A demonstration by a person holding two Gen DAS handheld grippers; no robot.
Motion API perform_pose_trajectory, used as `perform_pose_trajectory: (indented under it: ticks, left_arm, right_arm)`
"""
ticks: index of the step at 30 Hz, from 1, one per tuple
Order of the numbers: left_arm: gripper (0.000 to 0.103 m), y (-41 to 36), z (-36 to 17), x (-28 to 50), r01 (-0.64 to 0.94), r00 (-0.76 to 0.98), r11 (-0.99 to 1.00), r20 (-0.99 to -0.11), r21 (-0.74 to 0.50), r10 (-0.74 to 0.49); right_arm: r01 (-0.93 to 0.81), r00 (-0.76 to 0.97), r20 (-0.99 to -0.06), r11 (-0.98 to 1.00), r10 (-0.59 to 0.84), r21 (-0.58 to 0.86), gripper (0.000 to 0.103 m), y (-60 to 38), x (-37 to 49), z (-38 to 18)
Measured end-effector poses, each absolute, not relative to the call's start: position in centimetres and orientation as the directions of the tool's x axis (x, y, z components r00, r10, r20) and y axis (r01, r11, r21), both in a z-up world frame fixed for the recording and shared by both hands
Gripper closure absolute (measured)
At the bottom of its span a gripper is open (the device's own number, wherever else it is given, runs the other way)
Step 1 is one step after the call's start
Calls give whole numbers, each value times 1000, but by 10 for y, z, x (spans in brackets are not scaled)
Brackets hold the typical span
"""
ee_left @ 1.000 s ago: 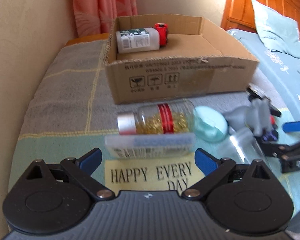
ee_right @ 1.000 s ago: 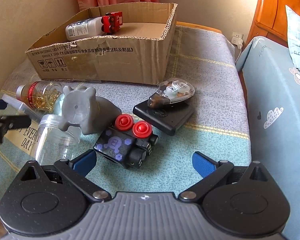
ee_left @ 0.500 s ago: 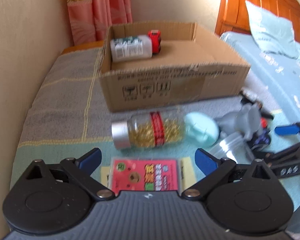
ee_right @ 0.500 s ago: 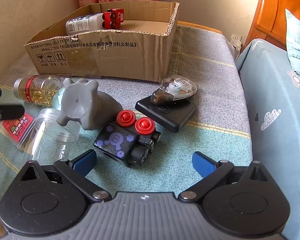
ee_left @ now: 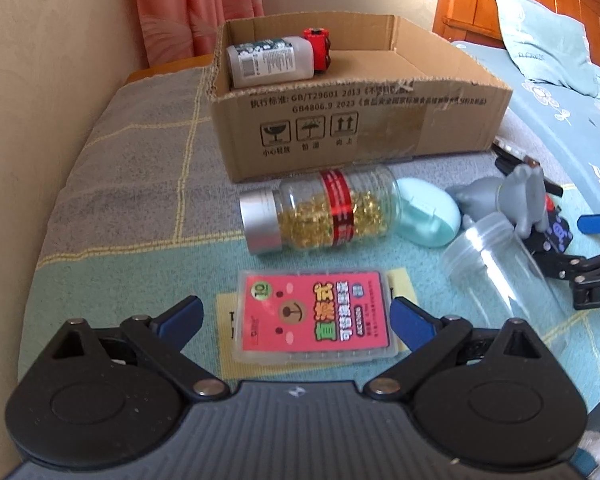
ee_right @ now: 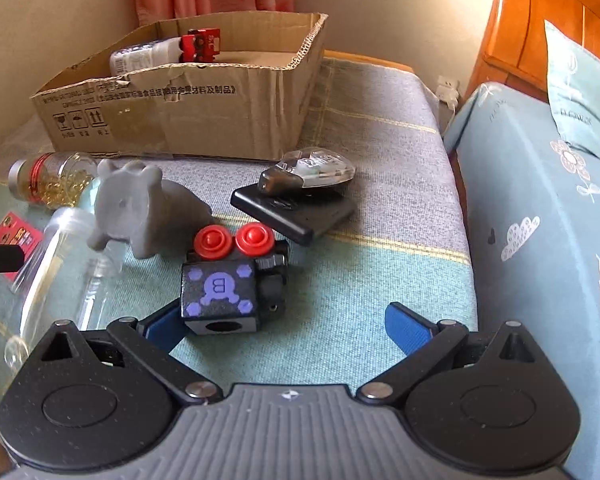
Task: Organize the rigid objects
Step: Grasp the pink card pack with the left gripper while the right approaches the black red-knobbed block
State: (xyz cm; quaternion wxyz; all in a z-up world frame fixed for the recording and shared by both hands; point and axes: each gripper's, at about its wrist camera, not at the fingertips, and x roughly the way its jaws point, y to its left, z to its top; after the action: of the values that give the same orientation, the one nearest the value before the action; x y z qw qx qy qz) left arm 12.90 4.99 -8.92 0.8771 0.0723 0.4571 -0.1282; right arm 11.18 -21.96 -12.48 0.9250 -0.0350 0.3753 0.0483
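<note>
A pink-labelled clear flat case (ee_left: 314,314) lies face up on the cloth, between the spread fingers of my left gripper (ee_left: 296,316), which is open. Beyond it lie a capsule jar (ee_left: 320,208) on its side and a teal oval case (ee_left: 428,216). My right gripper (ee_right: 284,324) is open; its left finger sits right beside a black cube toy (ee_right: 228,288) with two red buttons. A grey animal figure (ee_right: 140,208) and an empty clear jar (ee_right: 60,264) are to its left. The cardboard box (ee_left: 360,120) behind holds a white bottle (ee_left: 268,62) and a red toy (ee_left: 318,46).
A black flat device (ee_right: 296,212) with a clear oval gadget (ee_right: 312,170) on top lies right of the figure. A wall runs along the left. A bed with a pillow (ee_right: 580,96) and a wooden headboard borders the right side.
The pink case, seen edge-on a second ago, now lies flat and nearer my left fingers. My right gripper has moved forward to the black cube toy.
</note>
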Motion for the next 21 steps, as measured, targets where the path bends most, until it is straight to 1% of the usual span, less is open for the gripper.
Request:
perform_pose_trajectory:
  ticks: [10,12,15,21]
  left_arm:
    - [1,66,-101,127,290,530,952,-812,-100,-246]
    - [1,62,-102,126,308,536,948,-810,-74,-238]
    - [0,52,-106,123,347,561,938,-800,-6,-212]
    - [0,47,-108,122,314,587,949,-784,-11,-203]
  right_arm:
    - [-110,718,-693,993,59,-29,0,-217,112,-125]
    - [-110,719,-693,994,59,-29,0,-217,112,-125]
    - [-111,719,-693,993,60,-29,0,-218,111,-125]
    - [-110,720,-691,994,60,-29,0,-218,111,-125]
